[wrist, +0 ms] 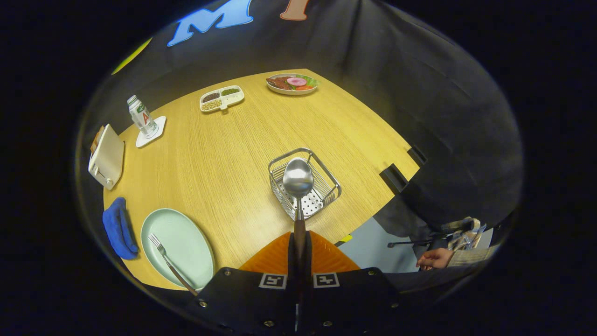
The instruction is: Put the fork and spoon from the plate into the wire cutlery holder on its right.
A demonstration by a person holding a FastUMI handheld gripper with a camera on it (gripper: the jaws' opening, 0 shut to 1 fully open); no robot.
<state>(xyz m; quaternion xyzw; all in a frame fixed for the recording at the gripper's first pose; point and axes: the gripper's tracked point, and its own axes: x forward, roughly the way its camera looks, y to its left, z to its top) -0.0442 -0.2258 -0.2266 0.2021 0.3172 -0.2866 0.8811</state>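
Steel spoon [298, 181] is sitting clamped between the two fingers of the gripper [299, 242], which are pressing together on its dark handle. Its long axis is running straight ahead from the fingers toward 12 o'clock, bowl end leading and hollow facing up. The bowl is hanging over the wire cutlery holder [304, 183], a square basket with a perforated floor, just beyond the fingertips. From the holder, a pale green oval plate [186, 245] is lying at about 8 o'clock on the wooden table [233, 149]. The fork [169, 265] is resting on that plate, tines pointing to 11 o'clock and handle running off toward 5 o'clock. A blue cloth [120, 228] is lying just beside the plate at 9 o'clock. A white toaster [107, 157] and a water bottle [142, 117] are standing farther off around 10 o'clock.
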